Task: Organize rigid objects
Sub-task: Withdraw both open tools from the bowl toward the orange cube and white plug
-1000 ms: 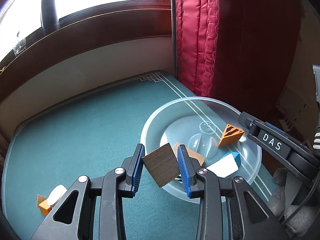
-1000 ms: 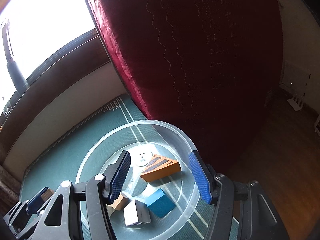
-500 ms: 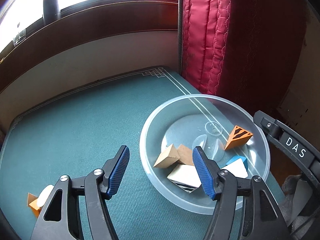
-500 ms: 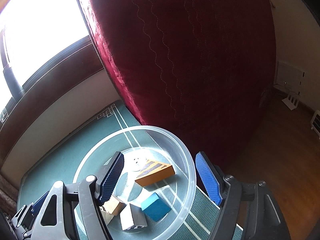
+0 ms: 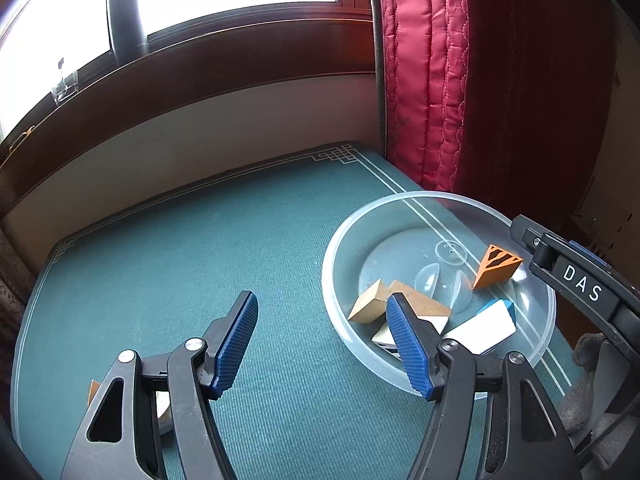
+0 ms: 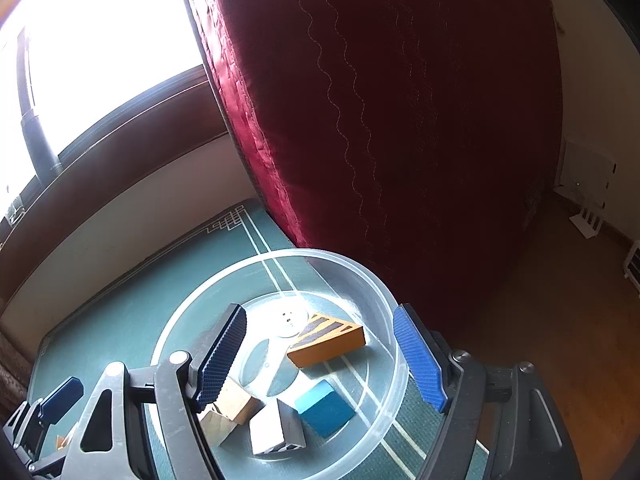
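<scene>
Lying flat in bowl [image 6: 384, 304], striped orange wedge [image 6: 326, 338] apex perhaps pointing windowward

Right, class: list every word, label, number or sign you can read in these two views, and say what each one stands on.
"DAS": white letters on the black body of the right gripper, seen in the left wrist view.
The dark bottle on the window sill bears a faint mark near its base, too small to read.
No other text is legible; the blocks in the clear bowl carry only stripes.

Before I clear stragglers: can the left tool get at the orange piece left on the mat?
Probably yes: the orange piece lies on open mat beside the left tool, outside the bowl; its jaws stand empty.
</scene>
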The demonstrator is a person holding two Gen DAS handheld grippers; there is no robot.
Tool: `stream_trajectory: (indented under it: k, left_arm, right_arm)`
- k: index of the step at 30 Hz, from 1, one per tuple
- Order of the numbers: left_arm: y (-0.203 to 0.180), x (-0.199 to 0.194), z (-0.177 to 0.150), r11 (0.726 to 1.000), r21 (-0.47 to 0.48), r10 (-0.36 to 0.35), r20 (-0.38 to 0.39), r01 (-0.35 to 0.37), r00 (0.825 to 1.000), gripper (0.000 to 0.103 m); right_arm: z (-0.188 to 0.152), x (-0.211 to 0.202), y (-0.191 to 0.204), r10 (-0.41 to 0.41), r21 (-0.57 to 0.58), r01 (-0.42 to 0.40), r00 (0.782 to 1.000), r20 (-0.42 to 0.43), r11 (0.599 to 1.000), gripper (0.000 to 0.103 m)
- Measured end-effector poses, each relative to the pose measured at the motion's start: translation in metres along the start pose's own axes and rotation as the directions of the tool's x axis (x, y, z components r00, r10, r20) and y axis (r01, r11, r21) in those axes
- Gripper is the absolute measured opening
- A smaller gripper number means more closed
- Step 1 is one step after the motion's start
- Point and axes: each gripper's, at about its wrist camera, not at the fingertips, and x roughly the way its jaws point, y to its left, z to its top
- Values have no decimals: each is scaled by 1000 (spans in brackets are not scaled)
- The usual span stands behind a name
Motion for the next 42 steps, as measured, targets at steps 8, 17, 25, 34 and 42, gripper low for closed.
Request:
stream_trajectory:
  k: [8,17,25,34,42]
  left_arm:
    - [22,-11,-10,999,-30,34,3,-34,999,68]
    - [59,-23,-23,990,-109,86,-4,-86,996,69]
    - [90,-38,-39,972,-171,162,-8,-161,987,74]
    - [125,-51,-62,945,-239,222,-36,-224,974,76]
    - [156,-64,-81,917,-297,261,-60,-266,964,76]
  right_arm:
    - [-7,-5,11,36,-51,-35,999,19,998,80]
    - [-17,-9,25,67,-110,-64,998,22,992,82]
    - [-22,-11,34,97,-144,-94,995,17,985,88]
    - [-28,-14,44,147,-185,-143,989,10,972,94]
    - [-32,-16,47,157,-201,-152,988,9,968,94]
